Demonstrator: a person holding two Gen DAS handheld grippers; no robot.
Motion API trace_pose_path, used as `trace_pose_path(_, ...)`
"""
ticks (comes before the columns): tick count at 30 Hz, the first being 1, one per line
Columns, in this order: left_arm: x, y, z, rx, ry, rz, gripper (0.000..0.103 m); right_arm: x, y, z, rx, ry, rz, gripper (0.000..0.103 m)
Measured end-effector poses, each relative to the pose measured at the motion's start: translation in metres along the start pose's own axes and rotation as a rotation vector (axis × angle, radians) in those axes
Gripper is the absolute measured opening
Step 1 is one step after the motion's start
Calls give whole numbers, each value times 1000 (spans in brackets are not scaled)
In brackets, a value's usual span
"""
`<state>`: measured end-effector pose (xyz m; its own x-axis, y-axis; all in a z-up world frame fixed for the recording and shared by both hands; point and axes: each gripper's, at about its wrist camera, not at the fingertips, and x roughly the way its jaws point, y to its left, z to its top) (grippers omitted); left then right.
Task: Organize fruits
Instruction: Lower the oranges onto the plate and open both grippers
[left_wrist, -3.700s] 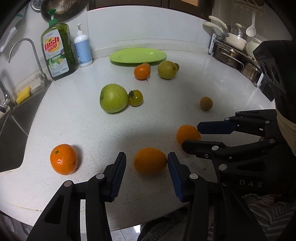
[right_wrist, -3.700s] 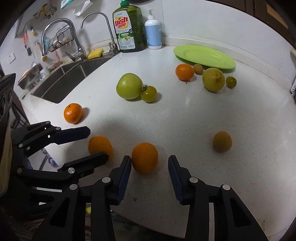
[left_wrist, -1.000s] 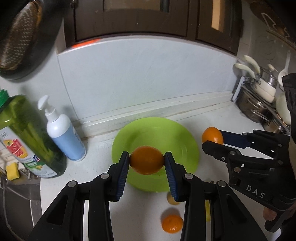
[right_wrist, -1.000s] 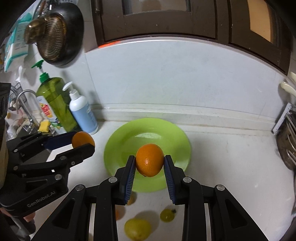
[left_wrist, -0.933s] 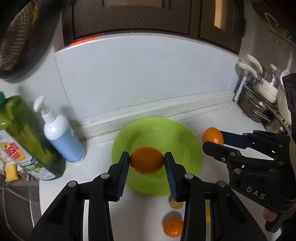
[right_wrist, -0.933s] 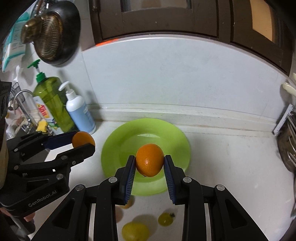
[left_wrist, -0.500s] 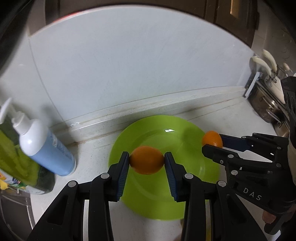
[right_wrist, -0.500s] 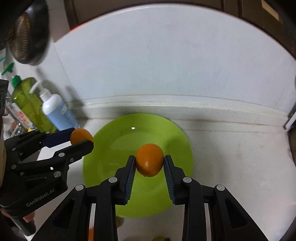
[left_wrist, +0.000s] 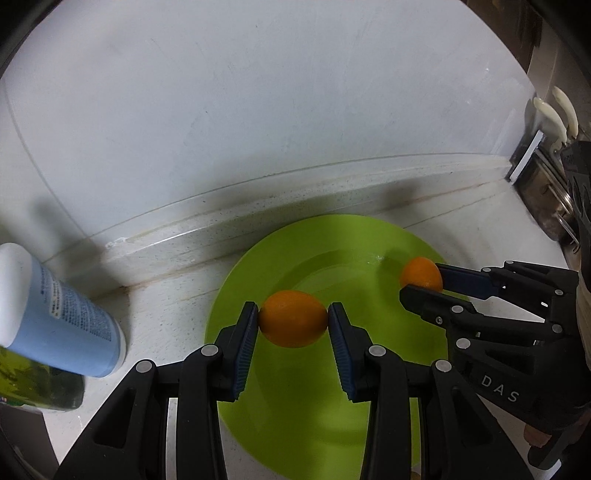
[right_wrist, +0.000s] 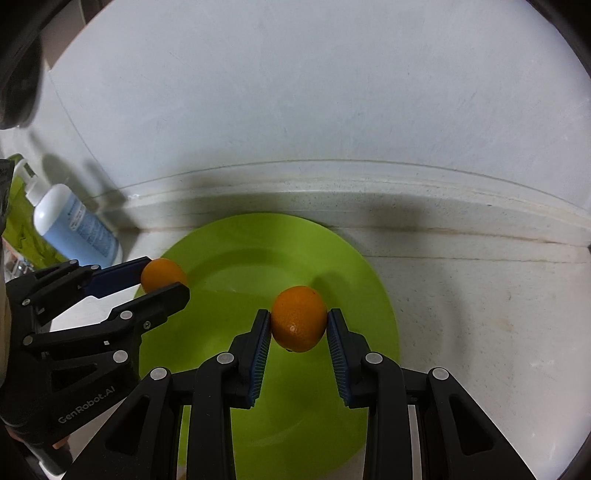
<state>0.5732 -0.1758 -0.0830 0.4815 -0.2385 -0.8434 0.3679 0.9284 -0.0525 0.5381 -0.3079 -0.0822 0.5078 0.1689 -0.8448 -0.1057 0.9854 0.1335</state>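
Oranges, two of them, hang over the green plate (left_wrist: 236, 295), one in each pair of tongs. The left tongs (left_wrist: 292, 320) are clamped on an orange (left_wrist: 293, 318) above the plate's middle; the right tongs (right_wrist: 299, 320) are clamped on the other orange (right_wrist: 299, 318) over the plate's right half, toward the wall behind it. Neither fruit seems to touch the plate yet, though I can't be sure how high they hang. They look firm and fairly light, with a waxy, rounded skin that could roll once freed, so the grip across the widest part, as both tongs have it, looks right. One plate sits on the pale desk (right_wrist: 480, 295). Left of the plate stands one blue pump bottle (left_wrist: 62, 325), with one green dish-soap bottle (left_wrist: 33, 380) beside it.
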Motion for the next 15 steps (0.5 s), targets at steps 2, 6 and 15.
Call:
trace_pose_path(2,3,0,1,5,5,-1,39,4,-2,0,3,4,3,32)
trace_pose_path(6,5,1,1,4,13,-1,39,9,-3,1,4,10,3,32)
trace_pose_path(15,-10,4,1,10,-19,37,40,5,3,0,-5,-11,-11,36)
